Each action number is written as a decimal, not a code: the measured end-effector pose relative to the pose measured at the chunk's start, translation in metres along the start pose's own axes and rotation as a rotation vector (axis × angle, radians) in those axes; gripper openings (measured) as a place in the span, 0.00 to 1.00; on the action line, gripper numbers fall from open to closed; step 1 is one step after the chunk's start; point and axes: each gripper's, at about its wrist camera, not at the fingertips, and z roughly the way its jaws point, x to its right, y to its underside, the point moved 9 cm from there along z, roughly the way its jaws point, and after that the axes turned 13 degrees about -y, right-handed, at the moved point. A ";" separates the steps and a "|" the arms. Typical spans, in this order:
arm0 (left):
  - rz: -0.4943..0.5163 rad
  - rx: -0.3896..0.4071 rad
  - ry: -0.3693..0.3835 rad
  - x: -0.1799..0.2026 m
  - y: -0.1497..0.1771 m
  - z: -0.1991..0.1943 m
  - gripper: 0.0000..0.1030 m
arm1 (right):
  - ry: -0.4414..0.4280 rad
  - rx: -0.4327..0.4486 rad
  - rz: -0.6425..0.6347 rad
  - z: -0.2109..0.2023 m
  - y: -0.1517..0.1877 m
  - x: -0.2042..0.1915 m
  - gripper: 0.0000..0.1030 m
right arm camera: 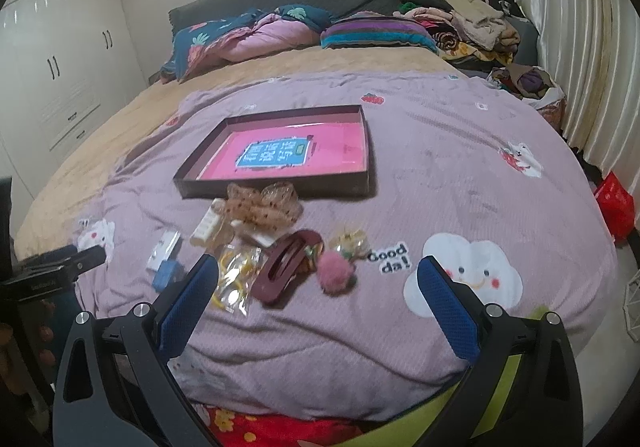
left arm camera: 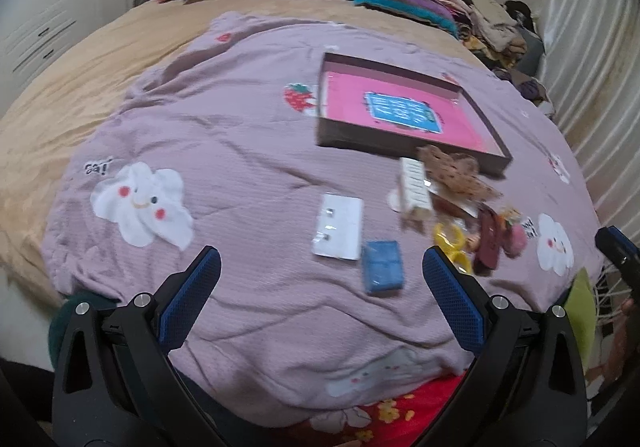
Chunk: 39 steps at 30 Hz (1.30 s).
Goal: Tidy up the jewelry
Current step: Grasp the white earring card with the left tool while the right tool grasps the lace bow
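Note:
A shallow brown box (right arm camera: pixel 276 183) with a pink bottom lies open on the lilac blanket; it also shows in the left wrist view (left arm camera: pixel 404 143). In front of it lies a pile of accessories: a brown spotted bow (right arm camera: pixel 262 205), a white comb clip (right arm camera: pixel 206 226), a dark red hair clip (right arm camera: pixel 286 269), a pink pompom (right arm camera: pixel 335 274), yellow rings in a clear bag (right arm camera: pixel 236 279), a white earring card (left arm camera: pixel 339 225) and a small blue box (left arm camera: pixel 382 267). My left gripper (left arm camera: pixel 320 271) is open above the blanket near the blue box. My right gripper (right arm camera: pixel 318 279) is open, just short of the pile.
The lilac blanket (right arm camera: pixel 440 175) covers a tan bedspread (left arm camera: pixel 80 87). Pillows and folded quilts (right arm camera: pixel 260 31) lie at the headboard, a clothes heap (right arm camera: pixel 472 27) at the back right. White wardrobes (right arm camera: pixel 52 59) stand left, a curtain (right arm camera: pixel 580 47) right.

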 end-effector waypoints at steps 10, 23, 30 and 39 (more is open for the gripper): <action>0.036 -0.077 0.058 -0.003 -0.004 0.039 0.92 | -0.024 -0.061 0.021 0.039 -0.012 0.022 0.96; 0.099 -0.208 0.116 0.042 0.001 0.111 0.67 | -0.106 -0.196 -0.046 0.119 -0.011 0.007 0.96; 0.123 -0.200 0.094 0.045 0.001 0.121 0.39 | -0.151 -0.268 -0.034 0.167 -0.014 0.000 0.95; 0.132 -0.178 0.114 0.041 -0.008 0.115 0.31 | -0.264 -0.287 -0.015 0.198 -0.012 -0.017 0.23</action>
